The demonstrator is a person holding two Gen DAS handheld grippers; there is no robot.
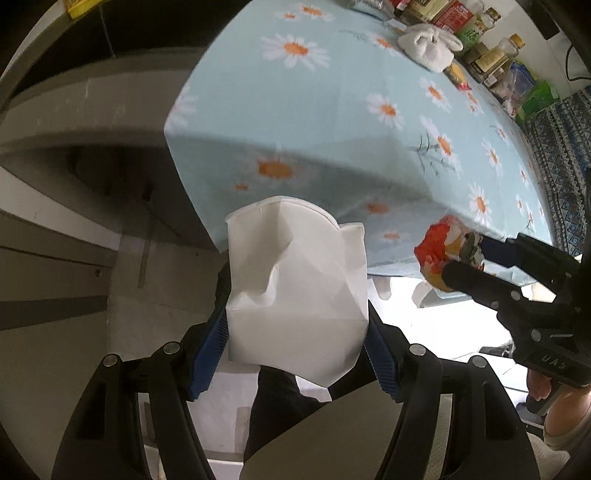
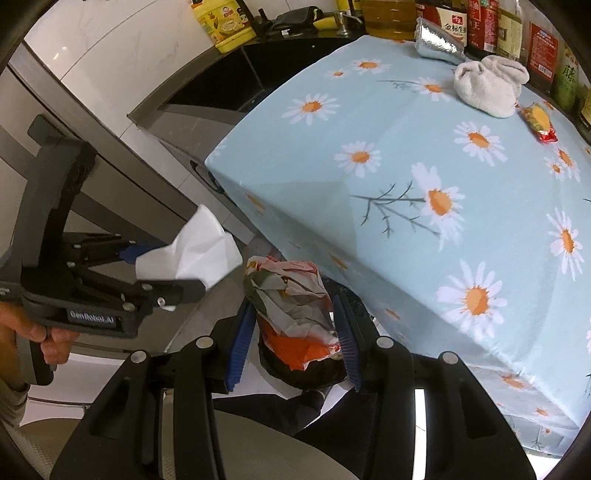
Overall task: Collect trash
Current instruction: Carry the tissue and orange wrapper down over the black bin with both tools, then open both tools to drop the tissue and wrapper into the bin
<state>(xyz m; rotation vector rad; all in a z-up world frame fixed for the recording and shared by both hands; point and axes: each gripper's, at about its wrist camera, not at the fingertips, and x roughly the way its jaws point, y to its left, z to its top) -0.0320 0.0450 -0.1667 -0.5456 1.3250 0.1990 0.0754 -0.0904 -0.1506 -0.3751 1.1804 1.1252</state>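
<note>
Left wrist view: you're carrying the crushed white paper cup point(image 1: 295, 291) pinched in the left gripper point(image 1: 295, 332) and the crumpled wrapper point(image 2: 295, 314) pinched in the right gripper point(image 2: 293, 347), needing a bin next.

Each camera is sitting on its own gripper, looking forward and steeply down along the two fingers. The left wrist view is facing past a crumpled white paper point(image 1: 295, 288) toward the table corner point(image 1: 173, 129) – very close. The right wrist view is looking past a colourful wrapper point(image 2: 295, 314) at the same corner point(image 2: 210, 158). Both are sharing the daisy cloth point(image 1: 332, 110), the white rag point(image 1: 428, 44) and the bottles point(image 1: 476, 29) – and each is catching the other gripper at its edge.
</note>
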